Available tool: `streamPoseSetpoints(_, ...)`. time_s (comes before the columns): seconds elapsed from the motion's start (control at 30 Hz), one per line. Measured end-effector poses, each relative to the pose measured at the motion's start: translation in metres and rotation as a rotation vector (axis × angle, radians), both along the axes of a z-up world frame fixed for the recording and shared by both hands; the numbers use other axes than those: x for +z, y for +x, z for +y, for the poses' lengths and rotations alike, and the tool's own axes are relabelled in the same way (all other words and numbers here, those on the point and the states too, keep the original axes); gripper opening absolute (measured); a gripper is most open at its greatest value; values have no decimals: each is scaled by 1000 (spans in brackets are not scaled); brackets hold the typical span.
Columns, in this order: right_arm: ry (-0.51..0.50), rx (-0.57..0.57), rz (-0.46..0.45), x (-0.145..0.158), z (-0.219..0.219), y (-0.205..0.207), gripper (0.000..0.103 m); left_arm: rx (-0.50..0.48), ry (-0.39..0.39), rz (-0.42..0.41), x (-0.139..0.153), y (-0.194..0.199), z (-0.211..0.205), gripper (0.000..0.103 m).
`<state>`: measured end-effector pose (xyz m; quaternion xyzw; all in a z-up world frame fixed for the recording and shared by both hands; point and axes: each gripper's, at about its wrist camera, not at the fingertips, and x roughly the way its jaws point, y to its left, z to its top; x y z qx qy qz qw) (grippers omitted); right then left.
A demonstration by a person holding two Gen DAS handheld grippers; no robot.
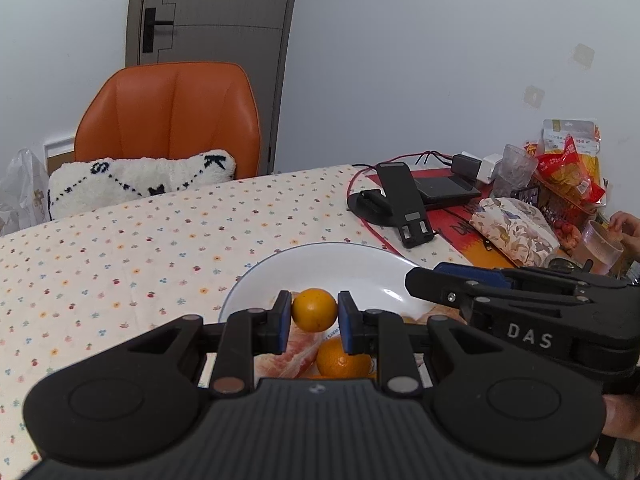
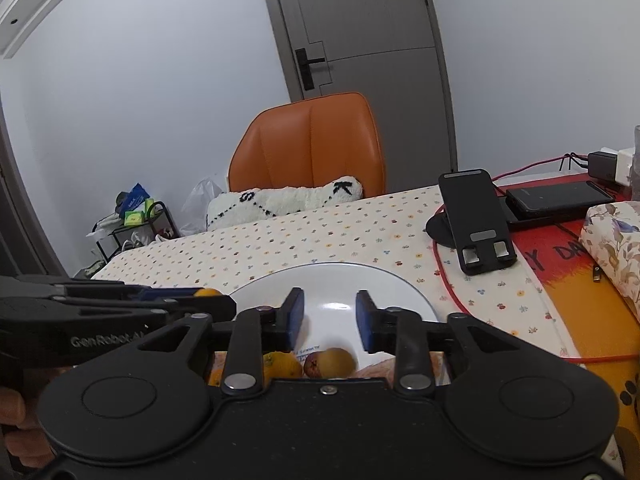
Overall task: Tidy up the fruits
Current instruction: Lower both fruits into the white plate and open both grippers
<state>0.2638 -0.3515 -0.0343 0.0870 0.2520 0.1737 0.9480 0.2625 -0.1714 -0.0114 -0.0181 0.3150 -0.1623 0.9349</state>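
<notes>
My left gripper (image 1: 314, 311) is shut on a small orange (image 1: 314, 309), held above the near side of a white plate (image 1: 360, 268). Below it lie another orange (image 1: 340, 360) and a peeled pink grapefruit piece (image 1: 292, 350). In the right wrist view my right gripper (image 2: 329, 316) stands open over the same plate (image 2: 336, 280), nothing between its blue pads. Under it sit an orange (image 2: 282, 364) and a small brownish-yellow fruit (image 2: 330, 362). The left gripper's body (image 2: 100, 316) shows at the left, the held orange (image 2: 208, 292) peeking behind it.
A black phone stand (image 1: 396, 204) and dark devices with a red cable (image 1: 444, 188) sit beyond the plate. A floral pouch (image 1: 512, 228), snack bags (image 1: 568, 168) and a glass cup (image 1: 600, 248) crowd the right. An orange chair (image 1: 168, 120) with a white cushion stands behind the table.
</notes>
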Motion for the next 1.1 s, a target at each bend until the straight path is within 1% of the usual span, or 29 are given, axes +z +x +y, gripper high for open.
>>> streamPoseSetpoints(0.23, 3, -14, 16, -5, -6, -7, 33, -13, -1, 9, -4, 7, -7, 23)
streamPoseSetpoints(0.4, 6, -3, 37, -11, -6, -14, 36, -27, -10, 20, -7, 9, -13, 23)
streamPoseSetpoints(0.47, 5, -1, 43, -14, -6, -16, 36, -37, -4, -1, -5, 5, -15, 24)
streamPoseSetpoints(0.53, 11, -1, 50, -16, -6, -18, 37, -39, 9, -17, -4, 1, -16, 27)
streamPoseSetpoints(0.7, 12, 8, 53, -19, -1, -23, 37, -17, 8, -3, -4, -6, -6, 27)
streamPoseSetpoints(0.9, 12, 17, 61, -22, 3, -28, 38, 25, 0, 8, -4, -19, 17, 27)
streamPoseSetpoints(0.97, 16, 23, 59, -22, 5, -30, 38, 44, -6, 16, -5, -23, 25, 29)
streamPoseSetpoints(1.03, 16, 27, 54, -20, 8, -32, 41, 64, -12, 18, -4, -29, 34, 35)
streamPoseSetpoints(1.1, 22, 31, 52, -18, 10, -34, 44, 79, -17, 11, -3, -34, 41, 38)
